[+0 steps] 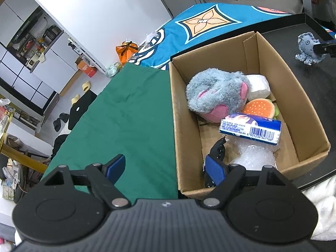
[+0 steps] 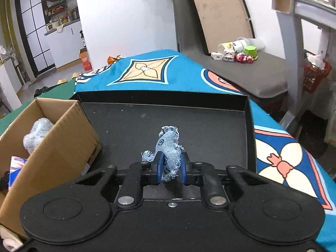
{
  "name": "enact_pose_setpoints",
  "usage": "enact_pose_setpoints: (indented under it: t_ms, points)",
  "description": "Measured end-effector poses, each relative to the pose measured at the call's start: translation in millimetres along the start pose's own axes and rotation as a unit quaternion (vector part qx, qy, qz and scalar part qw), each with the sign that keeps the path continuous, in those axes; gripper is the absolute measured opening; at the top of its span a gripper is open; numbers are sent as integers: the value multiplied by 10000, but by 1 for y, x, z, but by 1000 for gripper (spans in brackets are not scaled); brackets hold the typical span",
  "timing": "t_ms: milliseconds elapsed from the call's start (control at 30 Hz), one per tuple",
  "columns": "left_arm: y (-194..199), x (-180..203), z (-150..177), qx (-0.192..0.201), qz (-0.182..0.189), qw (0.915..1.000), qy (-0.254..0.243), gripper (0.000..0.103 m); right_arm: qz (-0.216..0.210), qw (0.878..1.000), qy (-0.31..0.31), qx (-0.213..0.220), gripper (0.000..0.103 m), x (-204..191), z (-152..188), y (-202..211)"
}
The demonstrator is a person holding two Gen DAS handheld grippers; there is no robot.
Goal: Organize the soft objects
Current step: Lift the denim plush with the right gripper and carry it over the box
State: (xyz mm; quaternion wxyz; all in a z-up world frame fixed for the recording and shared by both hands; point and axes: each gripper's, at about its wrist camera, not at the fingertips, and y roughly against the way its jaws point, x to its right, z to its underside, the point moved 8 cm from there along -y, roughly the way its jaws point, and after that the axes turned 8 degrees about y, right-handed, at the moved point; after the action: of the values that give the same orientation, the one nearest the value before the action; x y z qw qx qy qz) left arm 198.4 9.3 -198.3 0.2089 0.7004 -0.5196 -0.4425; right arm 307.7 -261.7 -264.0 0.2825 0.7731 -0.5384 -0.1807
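A: Denim toy (image 2: 168, 145), frayed edges, was pinched between the blue pads (image 2: 159, 166) of the right hand-held gripper (image 2: 171, 168). Jaws narrow, both pads pressing its sides.

B: Where was it sitting?

A: Over the black tray (image 2: 210, 126), near the middle. Left wrist view had the same toy (image 1: 307, 47) far right with a dark finger against it. Could not tell if its frayed bottom touched the tray or hung just clear, fisheye too warped there.

B: Left one?

A: Left hand-held gripper (image 1: 166, 170) was wide, nothing between the pads. One pad over the green cloth (image 1: 130, 113), the other over the near end of the cardboard box (image 1: 247, 48).

B: Box contents?

A: Grey plush (image 1: 216, 92) with pink ears at the far end, white soft pack (image 1: 258, 86) just beside it, orange burger-shaped toy (image 1: 260, 108) partly under the plush. Blue tissue pack (image 1: 250, 129) with a barcode lay in the middle, bubble wrap (image 1: 254, 155) and a black mesh item (image 1: 218, 149) at the near end.

B: Box versus tray?

A: Box stood just beside the tray, on its left in the right wrist view. Blue patterned cloth (image 2: 151, 71) lay beyond both.
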Motion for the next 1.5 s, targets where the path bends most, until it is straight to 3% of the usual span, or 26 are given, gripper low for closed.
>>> enact_pose_setpoints:
  t_ms: [600, 1133, 1500]
  points:
    - [5, -5, -1, 120, 345, 9990, 270, 82, 155, 9998, 69, 116, 17, -33, -16, 54]
    - [8, -12, 0, 248, 765, 9951, 570, 82, -67, 9991, 317, 289, 17, -88, -41, 93]
    - [10, -14, 2, 355, 995, 9917, 728, 70, -287, 9975, 618, 192, 17, -136, -44, 96]
